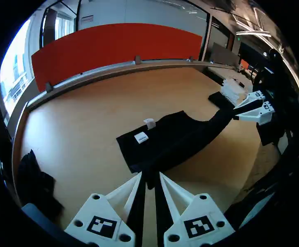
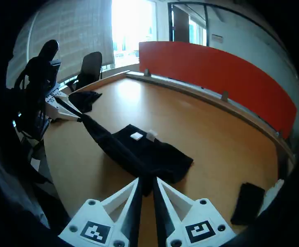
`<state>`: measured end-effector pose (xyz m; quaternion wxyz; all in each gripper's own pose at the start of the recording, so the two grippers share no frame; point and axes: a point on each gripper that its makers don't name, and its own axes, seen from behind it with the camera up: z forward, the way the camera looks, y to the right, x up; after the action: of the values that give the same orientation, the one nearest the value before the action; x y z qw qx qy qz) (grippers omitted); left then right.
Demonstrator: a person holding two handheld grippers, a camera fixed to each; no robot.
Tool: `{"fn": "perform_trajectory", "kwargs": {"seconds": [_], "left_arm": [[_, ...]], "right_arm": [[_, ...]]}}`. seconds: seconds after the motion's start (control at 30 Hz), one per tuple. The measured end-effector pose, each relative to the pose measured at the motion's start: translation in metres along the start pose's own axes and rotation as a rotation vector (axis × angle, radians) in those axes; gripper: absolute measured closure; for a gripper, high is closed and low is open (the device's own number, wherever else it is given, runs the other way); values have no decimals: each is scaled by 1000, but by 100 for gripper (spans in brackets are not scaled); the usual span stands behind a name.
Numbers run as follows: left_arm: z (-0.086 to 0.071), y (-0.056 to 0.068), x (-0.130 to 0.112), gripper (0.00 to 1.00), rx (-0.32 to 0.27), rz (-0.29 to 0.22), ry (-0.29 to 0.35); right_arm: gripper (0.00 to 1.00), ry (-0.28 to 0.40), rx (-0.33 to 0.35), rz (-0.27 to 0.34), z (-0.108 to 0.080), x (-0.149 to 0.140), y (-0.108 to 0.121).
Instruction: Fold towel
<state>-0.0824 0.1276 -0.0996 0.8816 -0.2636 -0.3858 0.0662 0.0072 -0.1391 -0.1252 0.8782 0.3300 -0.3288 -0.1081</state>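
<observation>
1. Left gripper view: the left gripper (image 1: 150, 184) sits at the bottom with its fingers squeezed onto a bunched bit of the black towel (image 1: 170, 138). From there the towel runs up and to the right across the wooden table (image 1: 87, 123) to the right gripper (image 1: 236, 114), which looks clamped on the far end. The held edge looks pulled into a band, and the rest lies flat with two white tags (image 1: 141, 138) on it.

2. Right gripper view: same thing from the other end. This gripper's fingers are pinched on the cloth right at their tips. The towel stretches up and to the left to the other gripper by the table edge, with the flat part spread to the right of the band.

3. My read: the long axis runs straight from gripper to gripper. Each one has an end, so neither is nearer. The fold probably means carrying that held edge sideways over the flat half, with both hands moving together so it doesn't twist.
</observation>
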Motion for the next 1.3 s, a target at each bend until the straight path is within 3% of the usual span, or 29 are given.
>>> {"fn": "perform_trajectory", "kwargs": {"seconds": [0.3, 0.8, 1.3], "left_arm": [[16, -8, -1, 86, 10, -13, -12], [71, -29, 2, 86, 22, -9, -51], [101, -40, -3, 86, 27, 16, -98]], "right_arm": [[84, -36, 10, -3, 18, -6, 7], [84, -95, 6, 32, 62, -8, 40], [84, -147, 7, 34, 86, -23, 57]]}}
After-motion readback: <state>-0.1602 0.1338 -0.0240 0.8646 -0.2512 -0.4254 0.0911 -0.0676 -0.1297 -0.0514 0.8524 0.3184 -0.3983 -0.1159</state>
